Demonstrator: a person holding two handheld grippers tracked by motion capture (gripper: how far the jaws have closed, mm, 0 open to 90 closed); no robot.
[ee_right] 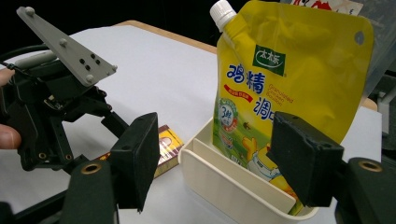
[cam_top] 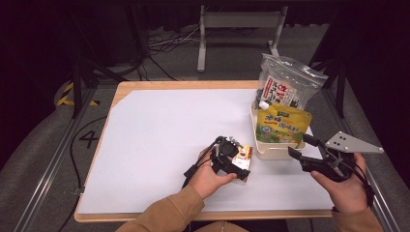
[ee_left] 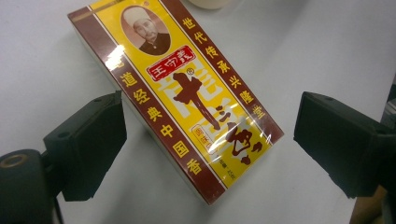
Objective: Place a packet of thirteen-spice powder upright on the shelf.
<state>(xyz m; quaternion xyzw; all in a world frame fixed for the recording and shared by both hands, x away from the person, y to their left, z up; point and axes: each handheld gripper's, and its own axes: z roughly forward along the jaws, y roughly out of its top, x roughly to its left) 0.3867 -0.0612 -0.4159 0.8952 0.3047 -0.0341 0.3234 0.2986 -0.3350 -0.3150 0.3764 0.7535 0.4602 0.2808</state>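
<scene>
Left tongs (cam_top: 240,162) spread wide above a flat rectangular carton (ee_left: 175,95), glossy film-wrapped card in yellow with maroon borders, lying on the matte white surface (cam_top: 159,140) between the two pads without touching either. Right tongs (cam_top: 302,147) likewise released, nothing between them, held just beside a cream plastic bin (ee_right: 233,186) with rounded corners and an inner divider. In the bin stands a soft yellow spouted pouch (ee_right: 289,88) with a white screw cap; behind it, a clear crinkled plastic bag (cam_top: 290,82) with a printed label. The carton lies just beside the bin.
</scene>
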